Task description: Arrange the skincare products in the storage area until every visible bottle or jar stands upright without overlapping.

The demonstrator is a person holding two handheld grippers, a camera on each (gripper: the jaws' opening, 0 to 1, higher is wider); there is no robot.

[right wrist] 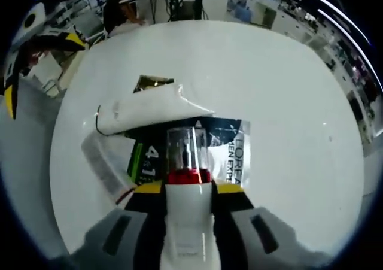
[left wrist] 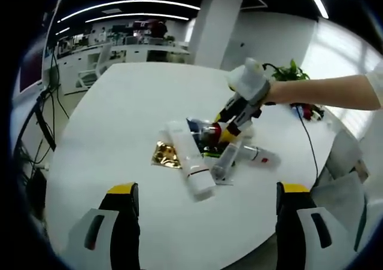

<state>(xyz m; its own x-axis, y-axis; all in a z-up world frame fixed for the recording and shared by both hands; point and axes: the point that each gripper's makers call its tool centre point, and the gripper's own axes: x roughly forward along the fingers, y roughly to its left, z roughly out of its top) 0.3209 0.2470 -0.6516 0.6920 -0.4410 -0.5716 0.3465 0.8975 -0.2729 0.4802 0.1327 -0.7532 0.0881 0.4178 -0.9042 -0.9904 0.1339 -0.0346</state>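
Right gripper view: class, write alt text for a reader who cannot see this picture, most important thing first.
The right gripper is shut on a white bottle with a red band and clear cap, held over a white table. Beyond it lie a white tube and a dark printed packet, with a gold packet further off.

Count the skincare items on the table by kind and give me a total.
Tubes: 1, the white tube
Bottles: 3, the red-collared bottle in the right gripper, plus the clear-capped bottle and the white bottle, both lying down
Flat packets: 3, the gold packet, dark packet and green packet
Total: 7, as far as the pile shows
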